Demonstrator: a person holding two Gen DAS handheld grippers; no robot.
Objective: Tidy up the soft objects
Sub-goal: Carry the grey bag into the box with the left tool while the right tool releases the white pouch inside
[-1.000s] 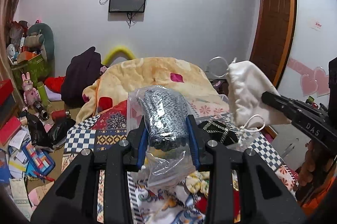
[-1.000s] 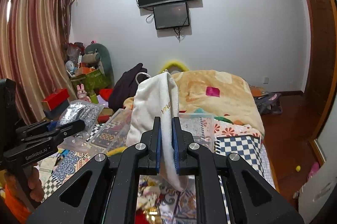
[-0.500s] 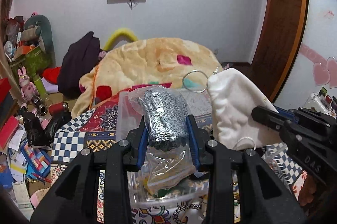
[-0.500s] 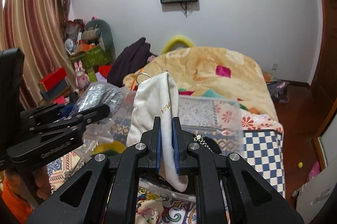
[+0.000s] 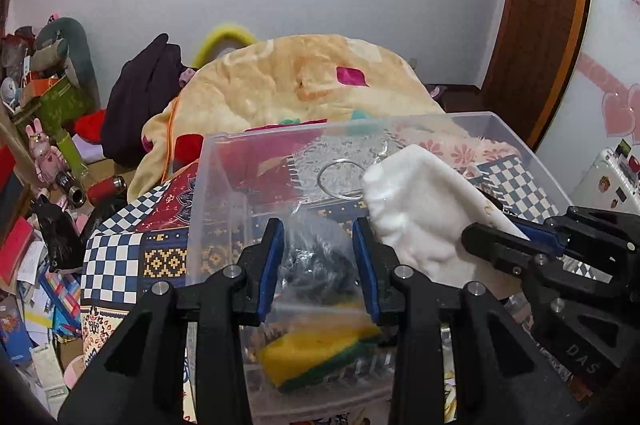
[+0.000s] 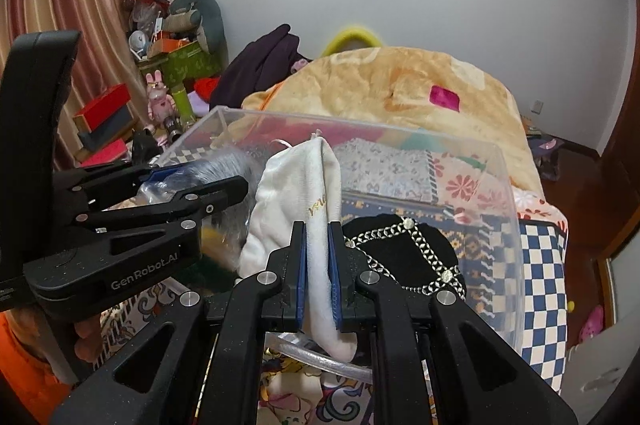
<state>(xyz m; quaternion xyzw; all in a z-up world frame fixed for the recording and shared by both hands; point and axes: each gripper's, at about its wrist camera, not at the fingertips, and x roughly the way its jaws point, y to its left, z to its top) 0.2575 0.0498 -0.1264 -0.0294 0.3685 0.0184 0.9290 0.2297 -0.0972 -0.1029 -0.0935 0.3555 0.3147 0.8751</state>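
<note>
A clear plastic bin [image 5: 524, 153] [image 6: 508, 225] stands on the patterned bedspread. My left gripper [image 5: 319, 257] is shut on a clear bag of grey knit fabric [image 5: 316, 261] and holds it down inside the bin; it also shows in the right wrist view [image 6: 224, 173]. My right gripper [image 6: 317, 257] is shut on a white cloth pouch [image 6: 304, 197] [image 5: 420, 209] and holds it inside the bin, just right of the bag. A yellow and green sponge [image 5: 316, 353] and a black embroidered cloth [image 6: 400, 257] lie on the bin floor.
A beige blanket [image 5: 304, 77] is heaped behind the bin. A dark garment [image 5: 140, 105] and cluttered toys and boxes [image 5: 44, 129] fill the left side. A wooden door [image 5: 532, 25] is at the right. The checkered bedspread [image 5: 112, 257] surrounds the bin.
Both grippers have moved forward and down with their loads, from above the bed into the clear bin. The bag and the pouch now sit below the bin's rim.
</note>
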